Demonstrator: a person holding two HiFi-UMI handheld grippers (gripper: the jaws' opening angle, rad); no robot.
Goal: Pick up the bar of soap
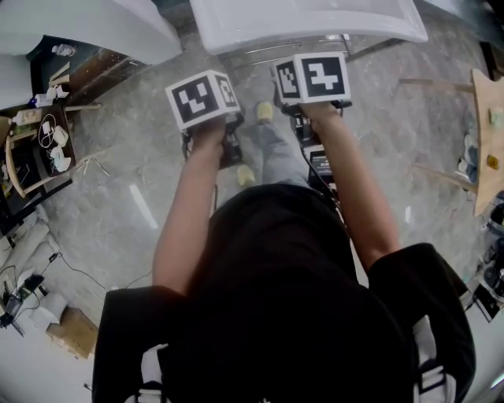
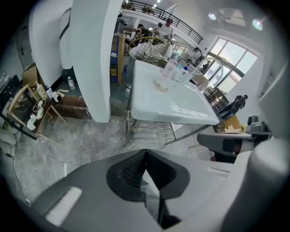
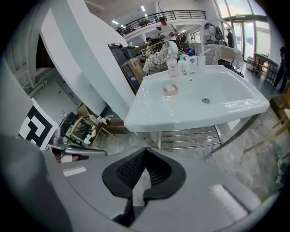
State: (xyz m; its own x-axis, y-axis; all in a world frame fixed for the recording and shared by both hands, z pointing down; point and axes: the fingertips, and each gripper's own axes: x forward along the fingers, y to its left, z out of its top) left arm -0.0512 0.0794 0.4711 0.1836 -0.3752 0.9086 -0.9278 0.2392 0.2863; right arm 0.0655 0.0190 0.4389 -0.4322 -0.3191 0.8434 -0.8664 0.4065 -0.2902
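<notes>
In the head view, we are standing on the stone floor (image 1: 118, 197) and holding the left hand-held gripper (image 1: 209, 130) and the right hand-held gripper (image 1: 315, 106) out in front of us. Both are pointing down toward the near edge of the white counter (image 1: 307, 24). The bar of soap is not showing up here.

In the left gripper view, we are seeing that hand-held gripper (image 2: 145, 154) with its jaws pressed together at the tips and nothing between them. The bar of soap (image 2: 160, 86) is lying far off on the flat top of the counter (image 2: 181, 113), with some bottles (image 2: 174, 70) beyond it.

In the right gripper view, the right hand-held gripper (image 3: 146, 152) is likewise pressed together and empty. The bar of soap (image 3: 170, 89) is resting on the counter (image 3: 149, 115), beside the basin with its drain (image 3: 206, 100) and in front of the bottles (image 3: 181, 63).

We are judging the task as barely begun: the soap is lying untouched and well apart from both jaws. Reaching it, spreading a jaw pair, closing on it and lifting are all left to do.
</notes>
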